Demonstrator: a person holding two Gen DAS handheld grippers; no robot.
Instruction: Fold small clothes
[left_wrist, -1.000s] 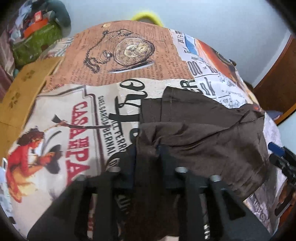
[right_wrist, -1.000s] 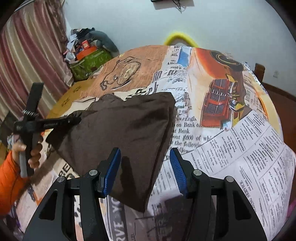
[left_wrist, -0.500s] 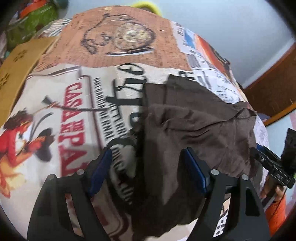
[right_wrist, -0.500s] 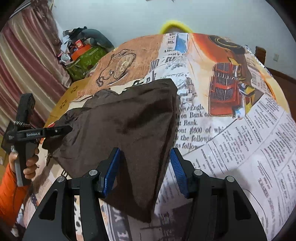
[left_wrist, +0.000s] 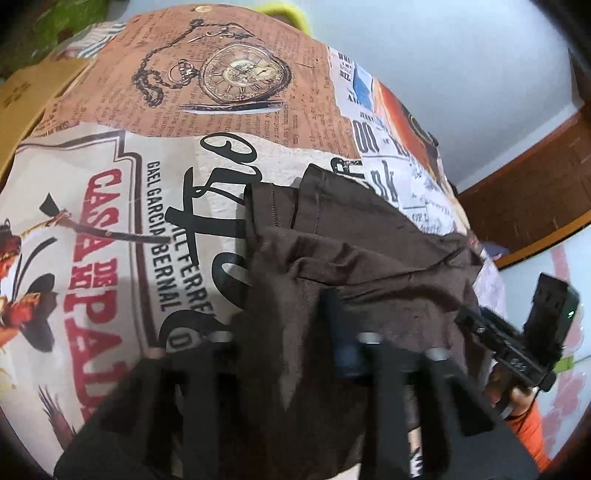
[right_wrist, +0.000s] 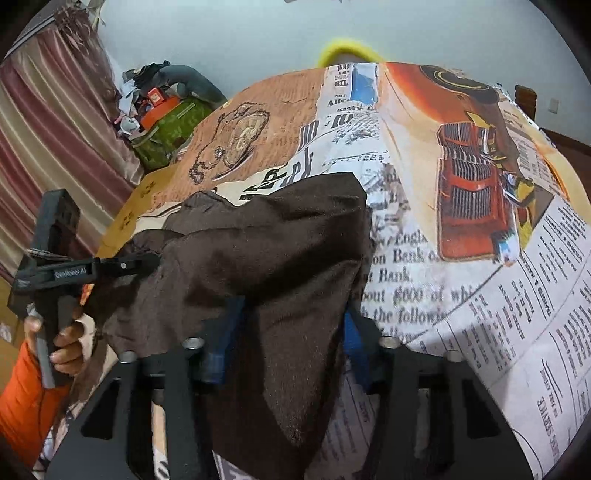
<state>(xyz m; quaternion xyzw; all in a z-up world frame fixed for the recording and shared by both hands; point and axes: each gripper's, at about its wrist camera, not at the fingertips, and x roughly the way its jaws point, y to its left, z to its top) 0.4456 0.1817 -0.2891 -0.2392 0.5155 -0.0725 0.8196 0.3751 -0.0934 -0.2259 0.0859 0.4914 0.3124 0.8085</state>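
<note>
A dark brown garment (left_wrist: 369, 258) lies bunched on the printed tablecloth (left_wrist: 110, 206), near the front edge. In the left wrist view my left gripper (left_wrist: 291, 325) sits over its near left part, fingers close together with cloth between them; the frame is blurred. In the right wrist view the garment (right_wrist: 280, 251) drapes between my right gripper's (right_wrist: 288, 339) blue fingers (right_wrist: 225, 332), which stand close to the cloth on both sides. The left gripper (right_wrist: 122, 264) shows at the garment's left edge there. The right gripper (left_wrist: 480, 325) shows at the garment's right edge in the left wrist view.
The tablecloth (right_wrist: 461, 206) carries a red truck print and newspaper text. A green bag with clutter (right_wrist: 166, 125) and a striped curtain (right_wrist: 55, 147) stand at the far left. A yellow chair back (right_wrist: 347, 51) rises behind the table. A wooden door (left_wrist: 535, 206) is at the right.
Both grippers have moved forward onto the garment and their fingers have closed in on the cloth. The left one was shut on it, opened half a second ago, and has narrowed again.
</note>
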